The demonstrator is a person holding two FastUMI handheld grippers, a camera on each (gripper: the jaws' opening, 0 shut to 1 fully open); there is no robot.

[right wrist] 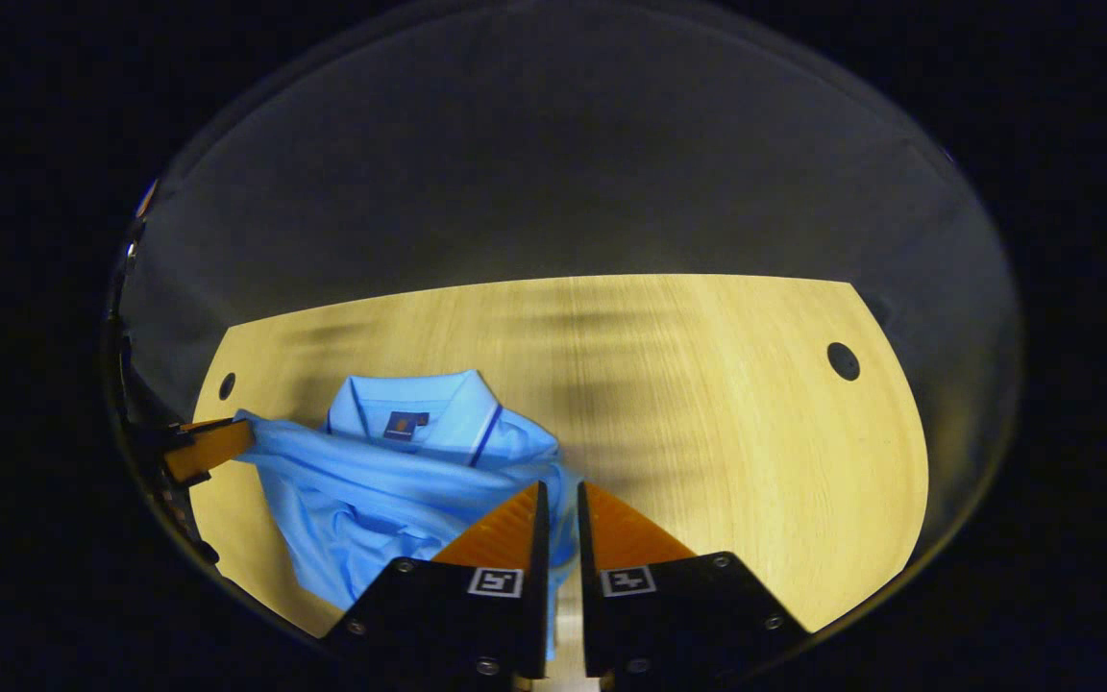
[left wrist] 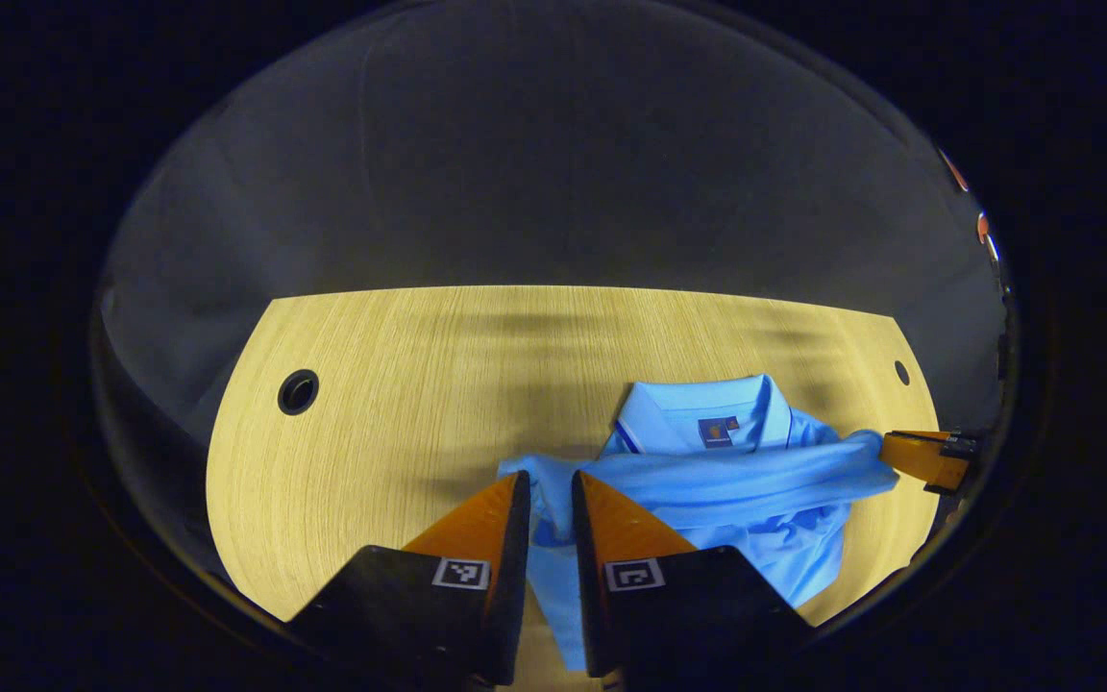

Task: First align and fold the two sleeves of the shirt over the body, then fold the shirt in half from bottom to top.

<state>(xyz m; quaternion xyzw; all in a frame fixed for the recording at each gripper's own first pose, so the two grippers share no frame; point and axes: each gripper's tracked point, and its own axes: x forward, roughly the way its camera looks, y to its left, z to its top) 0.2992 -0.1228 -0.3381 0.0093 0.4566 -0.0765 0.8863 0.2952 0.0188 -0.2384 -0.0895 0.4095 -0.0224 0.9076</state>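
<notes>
A light blue polo shirt [left wrist: 707, 471] lies on the wooden table [left wrist: 400, 423], collar at the far end. Its lower edge is lifted and stretched as a band across the body, just below the collar [left wrist: 707, 408]. My left gripper [left wrist: 551, 481] is shut on one end of that band, with cloth hanging between its fingers. At the right of the left gripper view, my right gripper [left wrist: 923, 457] pinches the band's other end. In the right gripper view my right gripper [right wrist: 563, 490] is shut on the shirt [right wrist: 390, 481], and my left gripper [right wrist: 208, 447] holds the far end.
The table has a round cable hole [left wrist: 298, 391] at the left and a smaller hole [left wrist: 901, 372] at the right, also seen as a hole [right wrist: 843, 360] in the right gripper view. Dark booth wall [left wrist: 553, 173] rises behind the table's far edge.
</notes>
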